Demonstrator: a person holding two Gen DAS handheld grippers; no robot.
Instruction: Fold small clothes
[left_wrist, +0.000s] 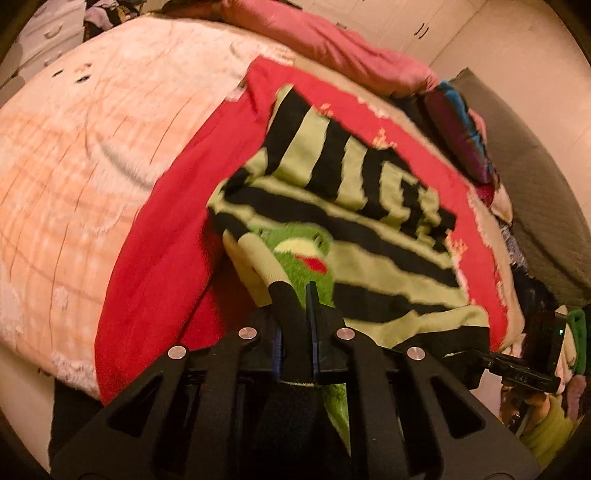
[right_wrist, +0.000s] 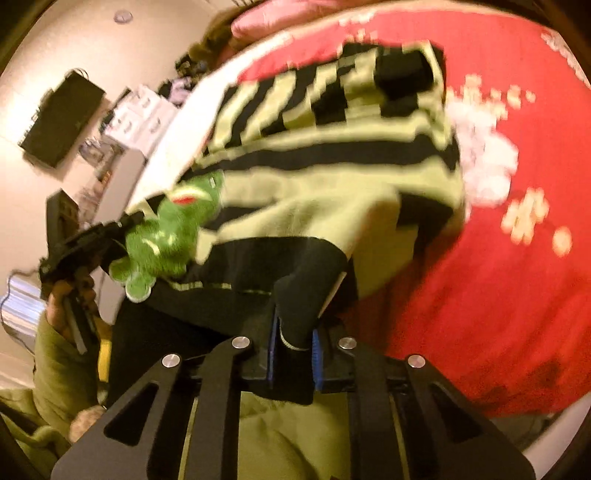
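At six o'clock in your left wrist view, your left gripper has its fingers closed tight on the near edge of the striped sweater, pinching black hem cloth beside the fuzzy green frog patch. At the same spot in your right wrist view, your right gripper is also clamped on the sweater's black hem, with a bunch of dark cloth squeezed between the blue pads.

You hold the sweater, pale green with black bands, by its near edge at two points. The rest of it drapes away toward twelve o'clock over the red blanket. That blanket lies across the bed, whose pale pink cover shows at nine o'clock in the left view.

From the left camera, your right gripper appears at four o'clock, past the sweater's corner; some small letters on it are too blurred to read. From the right camera, your left gripper sits at nine o'clock, touching the frog patch, with your hand and olive sleeve below it.

A white chest of drawers stands at ten o'clock in the right view; you cannot tell what is inside.
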